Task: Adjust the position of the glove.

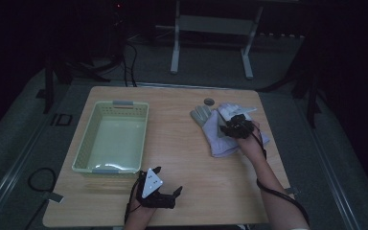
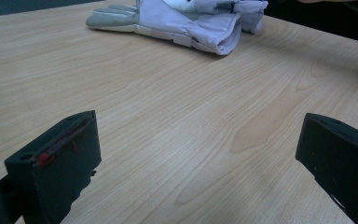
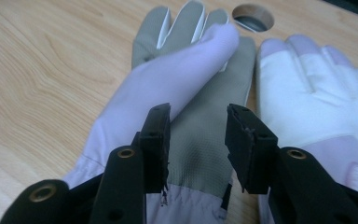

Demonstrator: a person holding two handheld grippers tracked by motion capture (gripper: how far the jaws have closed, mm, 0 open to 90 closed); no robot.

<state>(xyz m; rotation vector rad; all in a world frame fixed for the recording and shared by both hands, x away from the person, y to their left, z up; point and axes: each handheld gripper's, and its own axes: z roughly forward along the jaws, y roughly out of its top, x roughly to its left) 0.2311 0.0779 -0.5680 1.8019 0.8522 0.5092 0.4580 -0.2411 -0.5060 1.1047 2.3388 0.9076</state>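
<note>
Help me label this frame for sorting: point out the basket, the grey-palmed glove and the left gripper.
basket (image 1: 87,143): high view, on its left wall.
grey-palmed glove (image 3: 200,140): right gripper view, on the grey palm between the jaws.
left gripper (image 1: 166,180): high view, midway between its open fingertips.

Two pale lilac gloves lie side by side on the table's far right: the left glove (image 3: 186,93) shows its grey palm (thumb folded across it), the right glove (image 3: 317,88) shows a white back.
</note>
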